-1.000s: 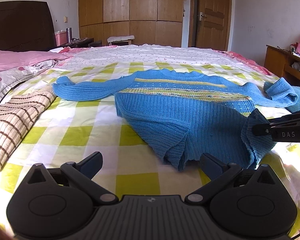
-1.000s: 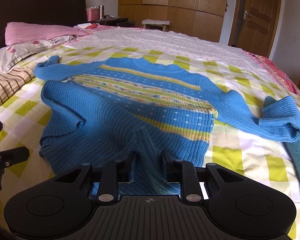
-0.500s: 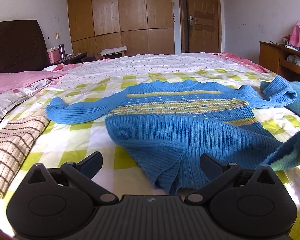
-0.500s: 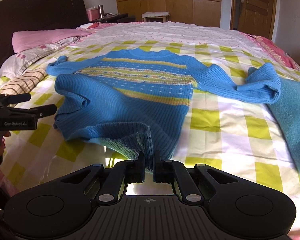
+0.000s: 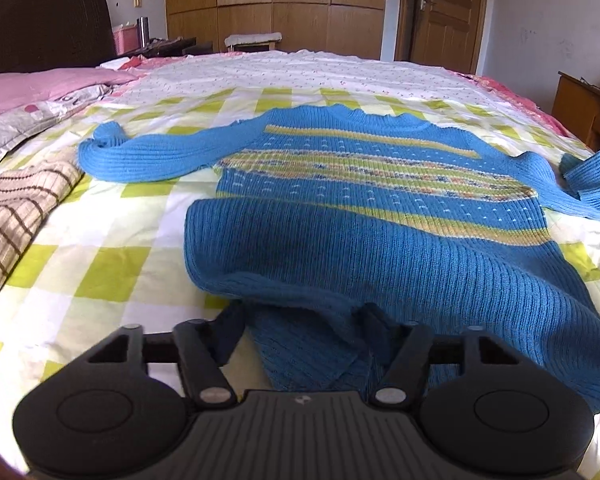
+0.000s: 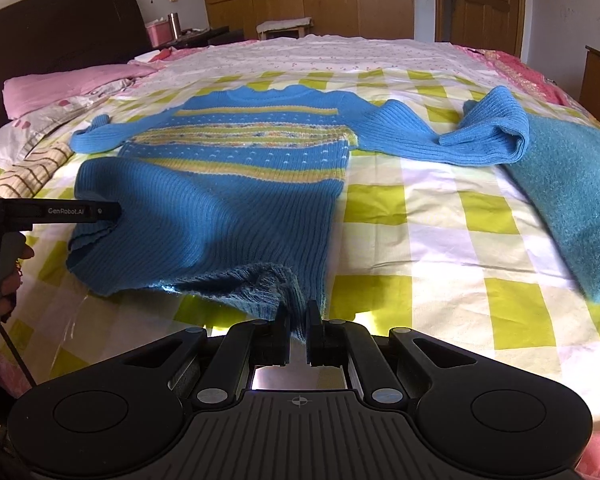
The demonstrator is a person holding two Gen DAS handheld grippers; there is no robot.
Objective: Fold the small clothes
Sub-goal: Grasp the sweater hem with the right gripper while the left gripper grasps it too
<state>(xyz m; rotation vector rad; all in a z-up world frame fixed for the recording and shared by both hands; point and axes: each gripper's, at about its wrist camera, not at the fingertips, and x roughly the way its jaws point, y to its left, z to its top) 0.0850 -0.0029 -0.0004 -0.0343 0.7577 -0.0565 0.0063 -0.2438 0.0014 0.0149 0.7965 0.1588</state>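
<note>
Bedroom setting: wooden wardrobes and a door stand behind a bed spread with a yellow-green checked cover.
Left wrist view, garment: the blue sweater lies face up across the cover, sleeves out to either side, its hem bunched at the near edge.
Left wrist view, tool: the left gripper is closing, its jaws either side of the left hem corner; the pads do not yet seem to press the knit.
Left wrist view, surroundings: a brown checked cloth lies beside the sweater on the left.
Right wrist view, tool: the right gripper is pinched tight on the right hem corner, which rises off the bed.
Right wrist view, surroundings: a teal blanket lies to the right, touching the sleeve cuff.
Step in hand: taking hold of both hem corners, probably for the first fold.
Next move: the left jaws likely need to finish clamping; then both corners could be lifted evenly and carried toward the neckline, keeping the hem level.
</note>
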